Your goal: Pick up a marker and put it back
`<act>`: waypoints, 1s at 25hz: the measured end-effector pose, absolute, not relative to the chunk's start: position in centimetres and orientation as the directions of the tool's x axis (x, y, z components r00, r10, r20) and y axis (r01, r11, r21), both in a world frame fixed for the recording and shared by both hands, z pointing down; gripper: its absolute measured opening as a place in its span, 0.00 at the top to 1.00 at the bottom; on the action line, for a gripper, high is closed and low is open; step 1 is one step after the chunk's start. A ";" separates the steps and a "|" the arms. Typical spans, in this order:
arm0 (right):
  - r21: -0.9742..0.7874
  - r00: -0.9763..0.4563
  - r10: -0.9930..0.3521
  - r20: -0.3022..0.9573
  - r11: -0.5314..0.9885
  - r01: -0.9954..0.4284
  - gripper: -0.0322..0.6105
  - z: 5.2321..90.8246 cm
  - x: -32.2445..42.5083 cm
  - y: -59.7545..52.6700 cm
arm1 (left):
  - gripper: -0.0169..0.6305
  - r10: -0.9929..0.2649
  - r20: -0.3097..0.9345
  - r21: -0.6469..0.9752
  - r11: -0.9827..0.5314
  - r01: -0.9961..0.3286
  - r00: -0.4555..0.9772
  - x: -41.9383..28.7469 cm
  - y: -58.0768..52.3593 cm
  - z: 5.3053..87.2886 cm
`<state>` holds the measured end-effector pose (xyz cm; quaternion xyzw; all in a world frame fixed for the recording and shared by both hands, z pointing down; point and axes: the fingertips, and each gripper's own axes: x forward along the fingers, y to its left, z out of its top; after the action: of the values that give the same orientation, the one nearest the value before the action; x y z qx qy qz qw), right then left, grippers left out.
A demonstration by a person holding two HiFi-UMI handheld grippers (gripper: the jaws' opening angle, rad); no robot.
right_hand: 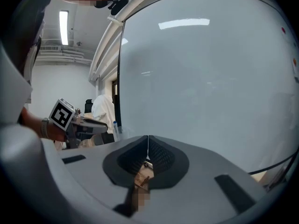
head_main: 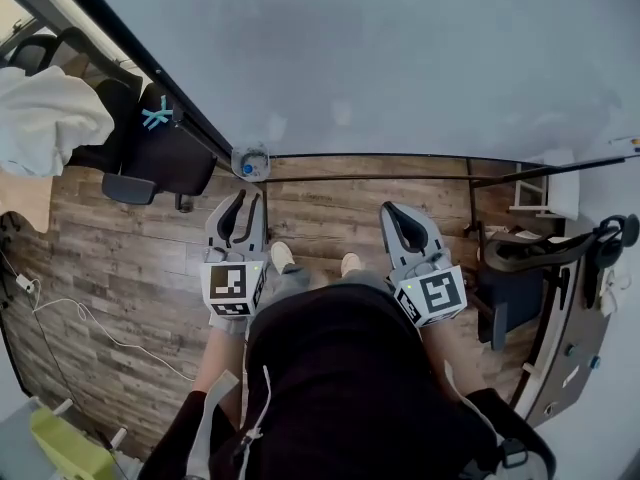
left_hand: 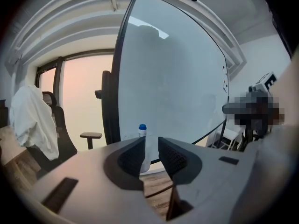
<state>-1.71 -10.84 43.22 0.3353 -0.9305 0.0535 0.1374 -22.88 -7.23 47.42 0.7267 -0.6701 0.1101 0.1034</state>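
A white marker with a blue cap [head_main: 248, 168] stands in a clear cup [head_main: 251, 160] at the whiteboard's [head_main: 400, 58] lower left corner. In the left gripper view the marker [left_hand: 142, 130] shows just beyond the gap between the jaws, some way off. My left gripper [head_main: 245, 206] is open by a narrow gap, with nothing in it, and points at the cup. My right gripper [head_main: 396, 214] is shut and empty, held level with the left one and facing the board. Its tips [right_hand: 148, 139] meet. The cup [right_hand: 115, 129] also appears far left in the right gripper view.
A black office chair [head_main: 160, 153] and a chair draped in white cloth [head_main: 45, 118] stand left of the board. Another black chair [head_main: 550, 253] sits at the right. A white cable [head_main: 90, 328] lies on the wood floor. The person's feet [head_main: 283, 258] are near the board's base bar.
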 end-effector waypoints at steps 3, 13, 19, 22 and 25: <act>-0.004 -0.706 -0.641 0.300 0.739 -0.673 0.93 43.4 -1.9 -11.0 | 0.84 -0.940 0.324 -0.003 -0.114 -0.993 0.107 -23.6 -8.4 48.4; 0.002 -0.621 -0.721 0.308 0.654 -0.757 0.93 43.7 -2.1 -10.9 | 0.82 -0.913 0.361 -0.012 -0.209 -0.978 0.191 -24.5 -11.1 50.1; 0.003 -0.589 -0.746 0.311 0.620 -0.784 0.93 43.7 -2.2 -10.5 | 0.84 -0.912 0.339 -0.037 -0.260 -0.965 0.233 -24.2 -12.2 49.5; 0.003 -0.576 -0.757 0.309 0.607 -0.795 0.93 43.7 -2.3 -10.5 | 0.86 -0.909 0.335 -0.049 -0.281 -0.958 0.250 -24.1 -12.5 49.5; 0.003 -0.570 -0.764 0.302 0.599 -0.801 0.93 43.6 -2.2 -10.5 | 0.86 -0.901 0.343 -0.054 -0.301 -0.952 0.265 -23.9 -12.6 49.5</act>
<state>-2.22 -10.55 43.57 0.4428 -0.8835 0.0670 0.1374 -23.87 -12.58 49.55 0.7911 -0.5857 0.1562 0.0817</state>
